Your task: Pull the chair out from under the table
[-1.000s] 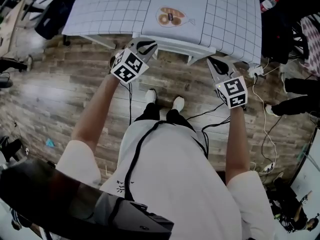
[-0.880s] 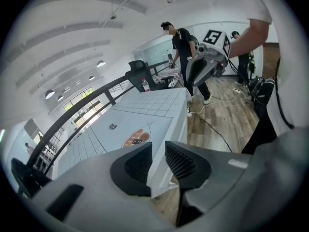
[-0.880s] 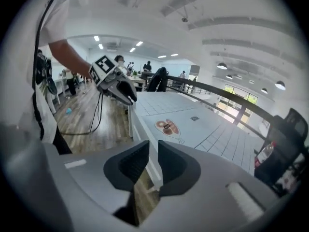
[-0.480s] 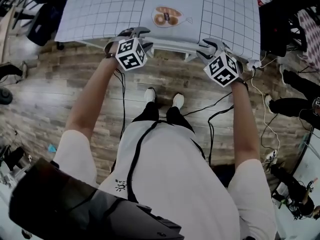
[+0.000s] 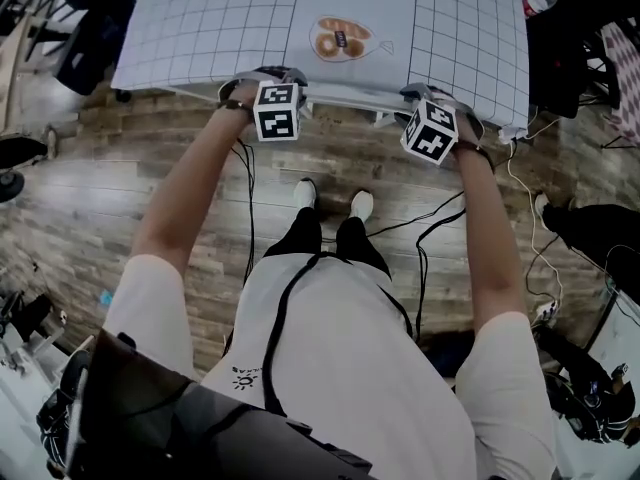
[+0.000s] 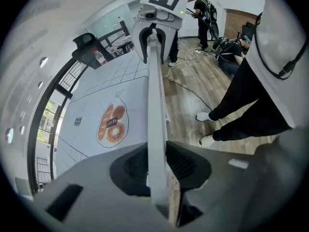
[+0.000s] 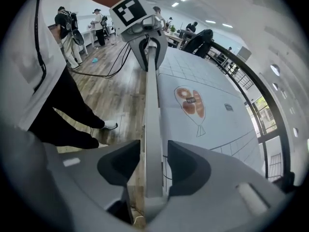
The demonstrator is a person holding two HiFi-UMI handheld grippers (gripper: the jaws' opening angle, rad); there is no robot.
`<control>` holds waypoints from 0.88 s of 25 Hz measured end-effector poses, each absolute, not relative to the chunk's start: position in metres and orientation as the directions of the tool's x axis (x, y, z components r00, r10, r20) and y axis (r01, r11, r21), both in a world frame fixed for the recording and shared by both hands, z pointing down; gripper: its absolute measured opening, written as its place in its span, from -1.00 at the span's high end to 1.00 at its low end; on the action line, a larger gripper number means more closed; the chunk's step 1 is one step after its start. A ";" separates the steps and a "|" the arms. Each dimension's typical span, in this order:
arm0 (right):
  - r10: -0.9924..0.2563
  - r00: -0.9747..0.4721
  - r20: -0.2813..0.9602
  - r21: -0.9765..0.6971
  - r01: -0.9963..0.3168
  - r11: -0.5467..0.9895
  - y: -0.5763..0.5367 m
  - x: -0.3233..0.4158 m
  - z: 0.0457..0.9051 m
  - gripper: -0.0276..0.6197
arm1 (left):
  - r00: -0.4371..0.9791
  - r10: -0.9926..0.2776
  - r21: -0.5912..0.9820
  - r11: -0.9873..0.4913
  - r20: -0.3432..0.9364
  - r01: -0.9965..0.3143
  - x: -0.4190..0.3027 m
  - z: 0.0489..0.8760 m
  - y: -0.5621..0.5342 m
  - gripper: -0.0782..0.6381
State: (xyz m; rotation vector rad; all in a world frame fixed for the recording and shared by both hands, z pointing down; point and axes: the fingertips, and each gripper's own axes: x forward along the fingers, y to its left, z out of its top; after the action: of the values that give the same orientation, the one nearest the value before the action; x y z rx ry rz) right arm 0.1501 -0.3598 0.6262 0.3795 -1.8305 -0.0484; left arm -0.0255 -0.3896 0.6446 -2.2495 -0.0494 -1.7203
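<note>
The dark label on the tablecloth drawing cannot be read.

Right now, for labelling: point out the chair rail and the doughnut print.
chair rail (image 6: pixel 156 95), left gripper view, midway along the white bar.
doughnut print (image 5: pixel 340 38), head view, centre of the printed picture.

Left gripper and right gripper point down, jaws closing astride chair rail.

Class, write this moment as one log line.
target: chair back | left hand-held gripper: closing, pads on it | right hand-held gripper: closing astride it, gaps
</note>
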 end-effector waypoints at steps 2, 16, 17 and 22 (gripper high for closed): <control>-0.270 -0.210 0.940 0.232 -0.187 0.954 -0.358 0.150 0.634 0.58 | 0.273 -0.141 -0.204 -0.955 0.952 0.215 -0.025 0.646 -0.390 0.52; -0.131 -0.217 0.967 0.091 -0.185 0.978 -0.323 0.144 0.633 0.66 | 0.265 -0.049 -0.109 -0.971 0.963 0.215 -0.032 0.640 -0.354 0.55; -0.129 -0.217 0.968 0.088 -0.186 0.979 -0.316 0.143 0.632 0.66 | 0.269 -0.048 -0.107 -0.971 0.962 0.211 -0.033 0.640 -0.347 0.55; -0.096 -0.227 0.969 0.055 -0.181 0.982 -0.268 0.132 0.632 0.66 | 0.273 -0.031 -0.088 -0.976 0.962 0.199 -0.045 0.636 -0.299 0.55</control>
State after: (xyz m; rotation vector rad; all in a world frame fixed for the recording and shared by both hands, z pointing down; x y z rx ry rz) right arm 0.1320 -0.2680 0.6318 0.2042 -1.8028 0.0794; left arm -0.0452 -0.2989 0.6363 -2.3470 -0.1576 -1.7797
